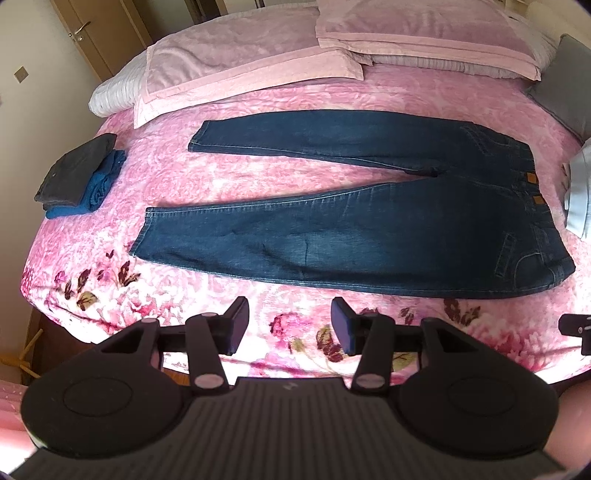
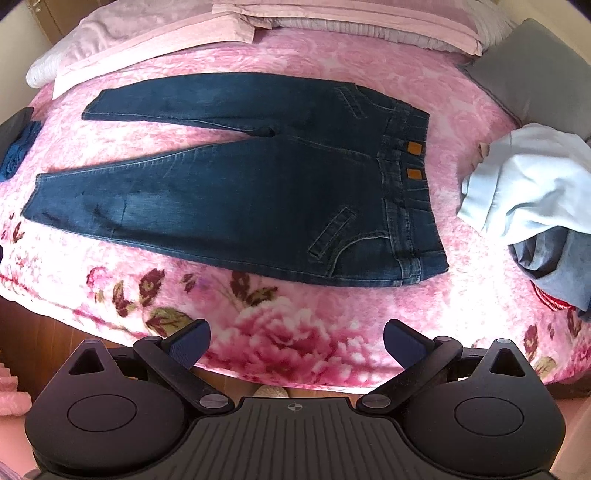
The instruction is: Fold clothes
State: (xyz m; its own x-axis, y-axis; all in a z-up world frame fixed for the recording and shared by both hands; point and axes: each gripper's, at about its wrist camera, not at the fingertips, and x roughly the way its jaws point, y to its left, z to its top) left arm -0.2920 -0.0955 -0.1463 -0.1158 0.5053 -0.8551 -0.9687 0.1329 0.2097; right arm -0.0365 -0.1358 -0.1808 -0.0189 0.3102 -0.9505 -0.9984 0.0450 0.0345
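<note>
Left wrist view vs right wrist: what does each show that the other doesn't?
Left wrist only: the door and the whole folded stack; right wrist catches just its edge. Right wrist only: the full heap of unfolded clothes, cut off in the left. Both: the jeans spread flat on the pink blanket, pillows, and an open gripper, left, right.

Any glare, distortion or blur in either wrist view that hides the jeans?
Left wrist view: fisheye bends the pink floral blanket; its near edge is overexposed; the dark blue denim jeans stay sharp. Right wrist view: same curvature, glare near the open right tool; jeans are clear.
</note>
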